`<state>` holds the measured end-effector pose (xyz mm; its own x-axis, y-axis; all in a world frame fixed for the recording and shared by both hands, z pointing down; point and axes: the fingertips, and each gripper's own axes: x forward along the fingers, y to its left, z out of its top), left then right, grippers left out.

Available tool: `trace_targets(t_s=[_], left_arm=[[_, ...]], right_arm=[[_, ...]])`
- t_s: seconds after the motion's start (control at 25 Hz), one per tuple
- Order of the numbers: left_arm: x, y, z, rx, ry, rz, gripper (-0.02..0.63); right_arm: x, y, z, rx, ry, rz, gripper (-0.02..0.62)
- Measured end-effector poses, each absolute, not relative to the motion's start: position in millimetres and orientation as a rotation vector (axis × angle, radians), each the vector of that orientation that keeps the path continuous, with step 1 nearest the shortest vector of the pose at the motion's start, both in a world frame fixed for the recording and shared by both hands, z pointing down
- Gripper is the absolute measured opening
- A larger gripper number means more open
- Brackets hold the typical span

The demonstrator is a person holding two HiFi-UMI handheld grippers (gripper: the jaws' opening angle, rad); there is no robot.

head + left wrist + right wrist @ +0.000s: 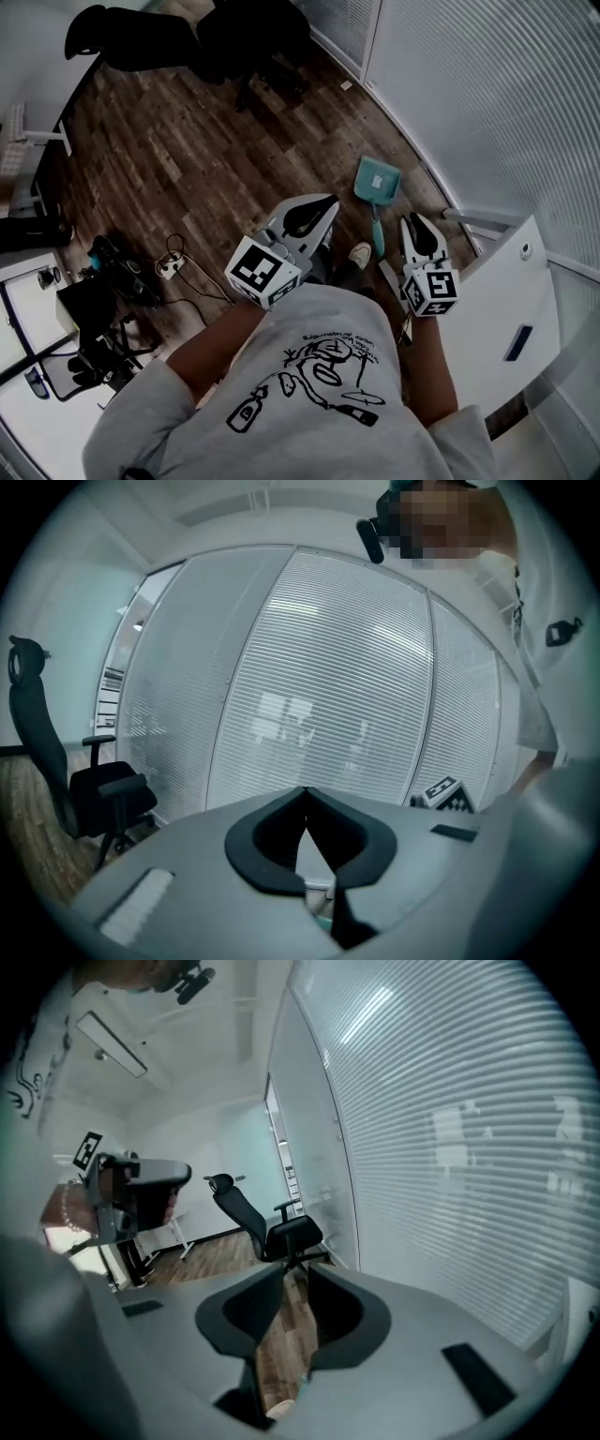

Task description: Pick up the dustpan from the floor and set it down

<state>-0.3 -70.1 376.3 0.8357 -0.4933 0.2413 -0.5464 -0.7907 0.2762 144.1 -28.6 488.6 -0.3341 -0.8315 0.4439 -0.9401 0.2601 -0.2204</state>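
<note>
Teal plastic dustpan (377, 180) w/ long handle lies flat on the brown wood-plank floor (187, 141) by the slatted wall (469, 94). Left tool (305, 791) closed, empty. Right tool (295, 1277) narrowly apart, nothing in it.

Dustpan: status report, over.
Left gripper shut, empty. Right gripper open, empty. Dustpan lying on floor by the blinds, unheld. Shoe beside its handle; nothing else in the way.

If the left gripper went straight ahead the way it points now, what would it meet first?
Probably the slatted partition wall: the left gripper aims straight at it with nothing visible between, though the depth is unclear.
</note>
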Motion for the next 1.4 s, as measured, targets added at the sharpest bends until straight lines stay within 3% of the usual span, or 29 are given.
trace_targets(t_s=[0.72,1.4], left_arm=[[24,-62,322,2.772,-0.774,0.133,0.002],[29,-72,289,2.812,-0.799,0.071,0.002]], right_arm=[[134,-18,302,1.714,-2.375,0.34,0.041],[133,-30,269,1.705,-2.389,0.243,0.032]])
